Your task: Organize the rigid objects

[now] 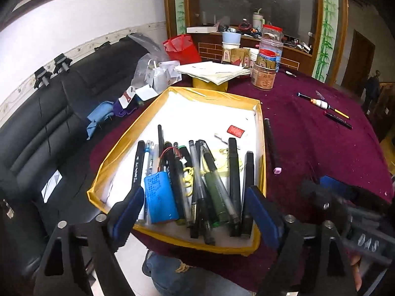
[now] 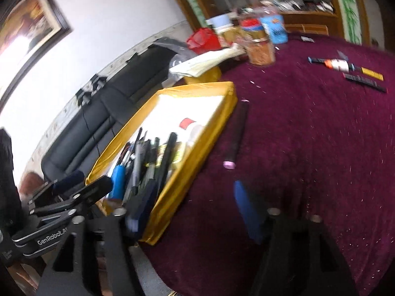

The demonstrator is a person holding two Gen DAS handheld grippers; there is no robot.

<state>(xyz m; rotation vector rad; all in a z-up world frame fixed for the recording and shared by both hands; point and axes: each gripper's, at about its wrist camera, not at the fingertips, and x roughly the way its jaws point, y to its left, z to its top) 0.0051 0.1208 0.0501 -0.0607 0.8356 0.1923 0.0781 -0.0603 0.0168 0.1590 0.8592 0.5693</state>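
We see a table under a maroon cloth point(image 1: 308, 133), with a black sofa point(image 1: 49, 128) beside it along the white wall. At the table's near left edge sits a shallow yellow-rimmed tray point(image 1: 138, 123) with a white floor, its near corner overhanging the cloth. At the far end of the table stand clear jars point(image 1: 267, 56), a stack of papers point(image 1: 212, 71) on a yellow container, and a red bag point(image 1: 182, 48).

Inside the tray, crowded toward its near end, lies a heap of pens and markers point(image 1: 209, 177), most of them pointing lengthwise, with a blue battery pack point(image 1: 160, 197) and its wires at the left of the heap. A small red tag point(image 1: 236, 131) lies alone on the bare floor further back.

Just outside the tray's right wall, on the cloth, lies a black marker with a pink cap point(image 1: 271, 145). Well apart from it, toward the far right, lie a few more pens point(image 1: 328, 109).

Our left gripper point(image 1: 195, 212) hovers over the tray's near end, jaws spread wide with nothing pressed between the blue pads point(image 1: 128, 209). Our right gripper point(image 2: 195, 209) hangs above the tray's right edge and the cloth, jaws likewise wide apart and empty; that view is blurred.
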